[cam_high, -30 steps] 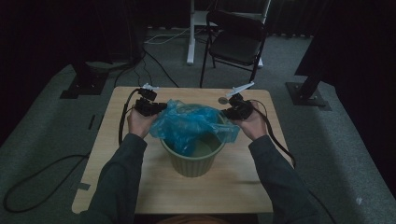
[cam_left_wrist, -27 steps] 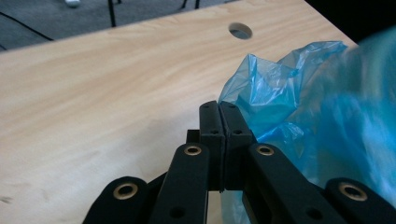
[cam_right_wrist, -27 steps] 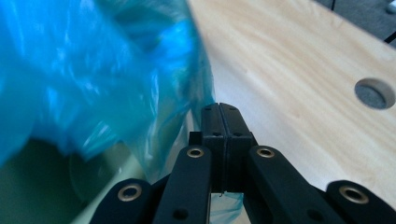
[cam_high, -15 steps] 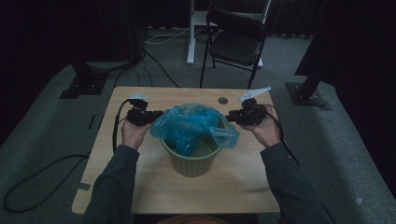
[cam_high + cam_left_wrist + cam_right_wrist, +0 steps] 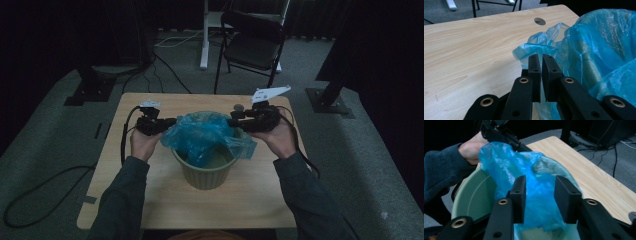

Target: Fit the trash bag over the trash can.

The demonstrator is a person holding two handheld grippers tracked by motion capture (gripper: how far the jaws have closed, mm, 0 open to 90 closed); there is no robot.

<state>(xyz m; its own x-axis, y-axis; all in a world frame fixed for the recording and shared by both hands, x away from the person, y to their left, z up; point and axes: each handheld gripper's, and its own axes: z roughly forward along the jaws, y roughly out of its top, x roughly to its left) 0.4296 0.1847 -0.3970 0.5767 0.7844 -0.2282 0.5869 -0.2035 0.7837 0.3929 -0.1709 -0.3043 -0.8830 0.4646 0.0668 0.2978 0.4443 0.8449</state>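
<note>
A green bin (image 5: pixel 206 170) stands mid-table, with a blue plastic bag (image 5: pixel 202 131) draped in it and over its rim. My left gripper (image 5: pixel 170 121) is at the bag's left edge. Its jaws (image 5: pixel 541 56) have just been opening to a narrow slit, with nothing pinched between them, and the bag (image 5: pixel 596 42) lies just past the tips. My right gripper (image 5: pixel 231 121) hovers at the bin's right rim. Its jaws (image 5: pixel 540 178) have just been opening and stand wide apart, clear of the bag (image 5: pixel 506 162) beyond them. The bin wall (image 5: pixel 471 195) shows at the left of the right gripper view.
The wooden table (image 5: pixel 150 200) has a round cable hole (image 5: pixel 239 107) behind the bin. A black chair (image 5: pixel 255 47) and a white desk leg (image 5: pixel 204 35) stand beyond the far edge. Dark stand bases (image 5: pixel 332 102) sit on the floor at both sides.
Both hands have come nearer along the bin's rim. The right gripper has let go of the bag and lifted off it, its jaws parted. The left jaws have eased apart.
</note>
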